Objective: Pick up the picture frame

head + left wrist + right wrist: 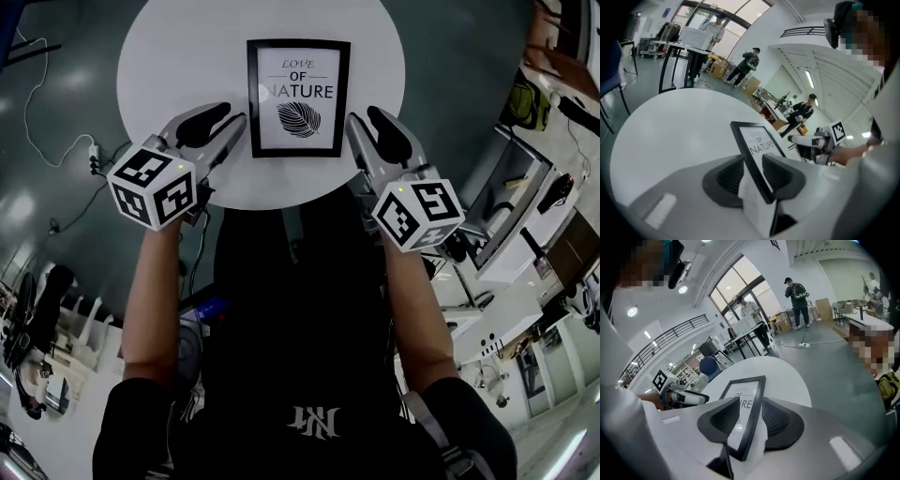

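Note:
A black picture frame (298,97) with a "LOVE OF NATURE" leaf print lies flat on the round white table (187,56). My left gripper (230,118) is at the frame's left edge and my right gripper (364,118) at its right edge, both near the bottom corners. In the left gripper view the frame (757,145) has its edge between the open jaws of the left gripper (754,177), with gaps to the dark pads. The right gripper view shows the same: the frame (747,399) sits edge-on between the open jaws of the right gripper (750,418), pads not pressing.
A white cable and power strip (94,155) lie on the grey floor to the left of the table. Desks and equipment (525,216) stand to the right. Several people (745,63) stand far off. A blue chair (708,366) is beyond the table.

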`<state>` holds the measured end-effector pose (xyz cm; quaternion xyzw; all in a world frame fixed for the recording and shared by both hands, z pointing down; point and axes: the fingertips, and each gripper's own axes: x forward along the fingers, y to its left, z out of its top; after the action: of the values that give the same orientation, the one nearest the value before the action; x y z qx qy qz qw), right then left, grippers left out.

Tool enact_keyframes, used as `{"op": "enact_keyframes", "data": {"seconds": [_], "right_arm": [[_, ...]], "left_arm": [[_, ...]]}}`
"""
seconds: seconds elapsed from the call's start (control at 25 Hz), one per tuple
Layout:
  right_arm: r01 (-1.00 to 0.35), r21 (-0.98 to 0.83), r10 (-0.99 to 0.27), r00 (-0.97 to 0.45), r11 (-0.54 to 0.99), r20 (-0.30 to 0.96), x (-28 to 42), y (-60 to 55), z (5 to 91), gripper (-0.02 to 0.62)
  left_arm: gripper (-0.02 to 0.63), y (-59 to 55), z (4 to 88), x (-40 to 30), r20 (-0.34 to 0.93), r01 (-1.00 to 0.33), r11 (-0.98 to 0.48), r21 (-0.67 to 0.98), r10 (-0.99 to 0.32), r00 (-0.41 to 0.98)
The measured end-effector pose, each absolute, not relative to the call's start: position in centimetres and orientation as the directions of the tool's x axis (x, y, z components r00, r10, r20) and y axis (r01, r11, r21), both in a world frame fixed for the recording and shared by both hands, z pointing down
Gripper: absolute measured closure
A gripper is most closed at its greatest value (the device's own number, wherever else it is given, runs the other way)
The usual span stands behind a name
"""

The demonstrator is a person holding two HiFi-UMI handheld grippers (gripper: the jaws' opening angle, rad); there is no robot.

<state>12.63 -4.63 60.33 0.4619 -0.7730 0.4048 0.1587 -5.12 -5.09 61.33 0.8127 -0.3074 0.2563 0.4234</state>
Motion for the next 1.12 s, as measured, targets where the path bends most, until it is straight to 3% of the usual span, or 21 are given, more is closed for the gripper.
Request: {"op": "enact_keyframes", "data": {"seconds": [0.24,0.64,1.12], "right_arm": [[-0.875,-0.415,-0.525,-0.482,0.249,0.702,12.1,-3.6,64.3,0.417],[-0.903,-0.306,-0.515,-0.424,0.301,0.745,11.2,-3.6,65.5,0.402],[-0.910,-0.239,-0.533,-0.395,0.339,0.749,9.7,-3.3,65.5,0.489]], "left_arm": [[0.412,-5.2,63.3,-3.6,0.682,-0.716,-0.401,0.572,-0.253,0.686],[0.405,-4.5,64.6,-2.4,0.753,-0.752,-0.451,0.481,-0.227,0.618],[0.453,-4.5,65.1,-2.4,0.800,-0.809,-0.425,0.406,-0.262,0.539]]}}
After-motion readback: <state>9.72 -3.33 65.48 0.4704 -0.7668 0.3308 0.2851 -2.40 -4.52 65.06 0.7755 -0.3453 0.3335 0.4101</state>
